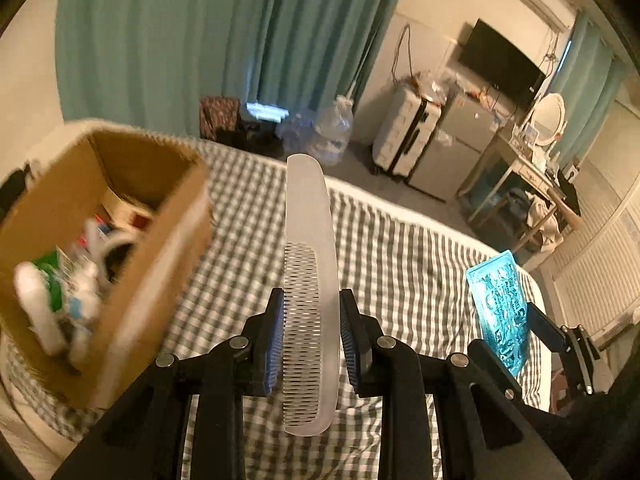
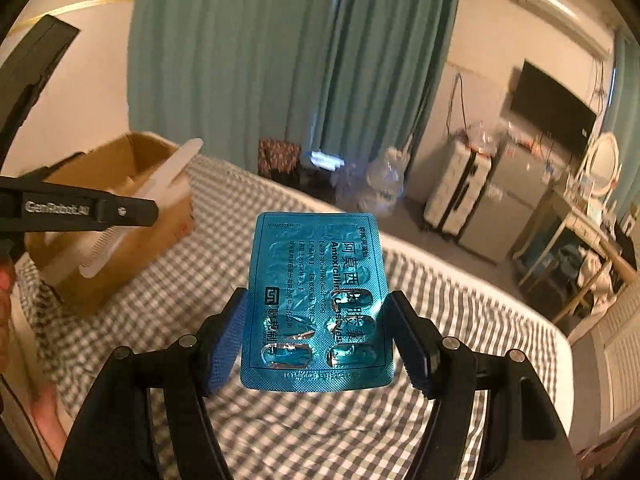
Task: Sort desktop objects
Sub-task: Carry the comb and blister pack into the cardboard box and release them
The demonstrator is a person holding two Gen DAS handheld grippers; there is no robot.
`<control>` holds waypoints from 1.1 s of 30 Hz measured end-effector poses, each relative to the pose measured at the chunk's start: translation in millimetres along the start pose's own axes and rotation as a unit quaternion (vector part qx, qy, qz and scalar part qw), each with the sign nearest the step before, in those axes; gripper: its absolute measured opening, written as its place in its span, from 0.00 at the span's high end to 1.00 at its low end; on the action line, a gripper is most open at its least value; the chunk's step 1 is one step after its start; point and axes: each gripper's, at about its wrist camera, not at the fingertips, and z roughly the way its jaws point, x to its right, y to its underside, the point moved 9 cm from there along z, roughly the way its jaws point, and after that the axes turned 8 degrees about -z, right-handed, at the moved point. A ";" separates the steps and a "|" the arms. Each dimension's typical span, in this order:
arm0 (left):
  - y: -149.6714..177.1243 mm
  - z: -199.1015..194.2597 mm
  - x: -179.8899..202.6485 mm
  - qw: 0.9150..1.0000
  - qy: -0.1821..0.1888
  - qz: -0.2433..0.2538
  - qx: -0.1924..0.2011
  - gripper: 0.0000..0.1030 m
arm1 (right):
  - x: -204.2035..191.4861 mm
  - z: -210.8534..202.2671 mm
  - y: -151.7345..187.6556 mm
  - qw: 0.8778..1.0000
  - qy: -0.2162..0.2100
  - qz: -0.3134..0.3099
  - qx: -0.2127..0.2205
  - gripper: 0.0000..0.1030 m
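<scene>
My left gripper is shut on a frosted white comb, held on edge above the checked bedspread, handle pointing away. An open cardboard box with several small items inside sits to the left of the comb. My right gripper is shut on a blue blister pack of capsules, gripped by its long edges and lifted off the bed. The blister pack and the right gripper show at the right of the left wrist view. The comb and box appear at the left of the right wrist view.
The bed's far edge drops to a grey floor. Beyond stand a white suitcase, a small grey fridge, a dark screen, a desk with a round mirror, and teal curtains. A hand shows at the left edge.
</scene>
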 end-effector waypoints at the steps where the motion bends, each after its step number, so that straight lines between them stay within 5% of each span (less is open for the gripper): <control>1: -6.3 -12.2 -1.4 1.000 0.008 0.003 0.011 0.74 | -7.2 -8.4 -10.8 1.000 0.002 -0.004 0.011 0.33; 8: -51.4 -47.1 -33.6 0.998 0.021 -0.013 0.052 0.74 | -61.4 -36.9 -69.4 0.998 -0.007 -0.038 0.059 0.33; 15: -68.1 -61.9 -115.3 0.994 -0.037 -0.030 0.100 0.74 | -119.5 -34.6 -118.1 0.994 -0.052 -0.053 0.077 0.33; 25: -81.4 -28.3 -197.8 0.991 -0.062 -0.106 0.061 0.74 | -204.3 45.2 -170.2 0.987 -0.154 -0.009 0.044 0.33; 31: -77.1 -4.0 -237.2 0.987 -0.070 -0.139 0.042 0.74 | -233.4 82.2 -184.2 0.986 -0.166 -0.007 0.030 0.33; 33: -76.1 2.0 -247.0 0.985 -0.065 -0.153 0.039 0.74 | -235.4 89.1 -186.9 0.983 -0.182 0.013 0.027 0.20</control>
